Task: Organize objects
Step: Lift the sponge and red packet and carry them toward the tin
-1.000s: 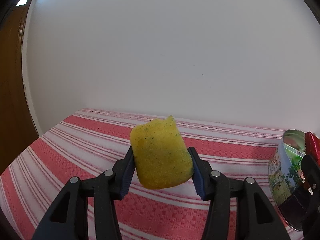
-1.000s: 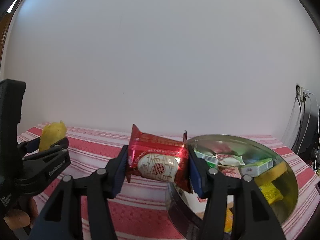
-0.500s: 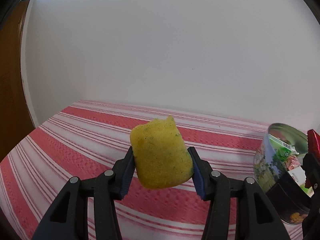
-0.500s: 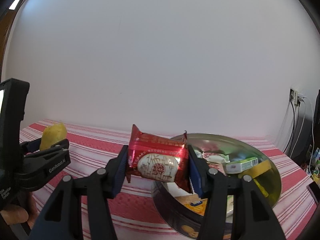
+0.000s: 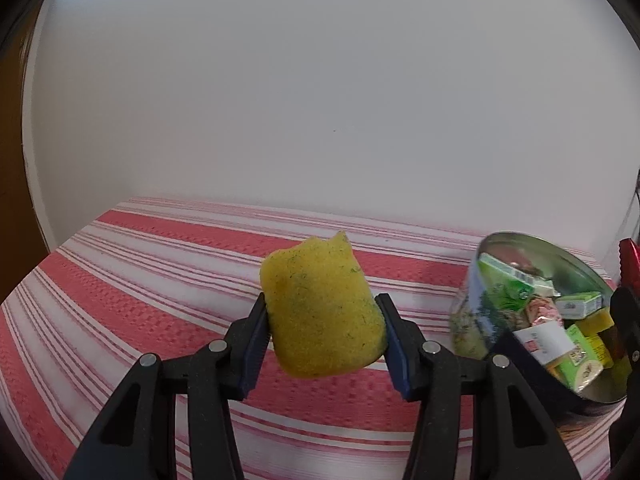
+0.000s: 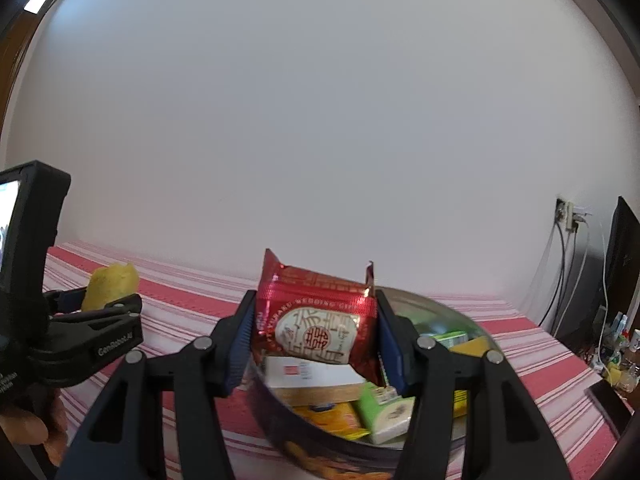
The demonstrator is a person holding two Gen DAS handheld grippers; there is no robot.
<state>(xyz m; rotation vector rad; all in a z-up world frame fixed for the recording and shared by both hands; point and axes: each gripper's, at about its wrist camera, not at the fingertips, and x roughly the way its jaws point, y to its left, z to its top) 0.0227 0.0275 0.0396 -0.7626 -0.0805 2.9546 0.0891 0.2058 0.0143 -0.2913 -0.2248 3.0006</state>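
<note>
My left gripper (image 5: 322, 334) is shut on a yellow sponge (image 5: 322, 312) flecked with green, held above the striped cloth. A round metal tin (image 5: 476, 280) with several small packets inside stands to its right. In the right wrist view my right gripper (image 6: 314, 330) is shut on a red foil snack packet (image 6: 316, 320), which hangs over the near edge of the tin (image 6: 452, 310). The left gripper (image 6: 102, 304) with the sponge (image 6: 110, 286) shows at the left of that view, held by a hand.
A red-and-white striped cloth (image 5: 140, 276) covers the table, which ends at a white wall. A wall socket with cables (image 6: 568, 216) and a dark screen (image 6: 622, 256) stand at the far right, with small clutter below them.
Both grippers have shifted toward the tin: it has come further into the left wrist view, and in the right wrist view it now lies directly under the red packet.
</note>
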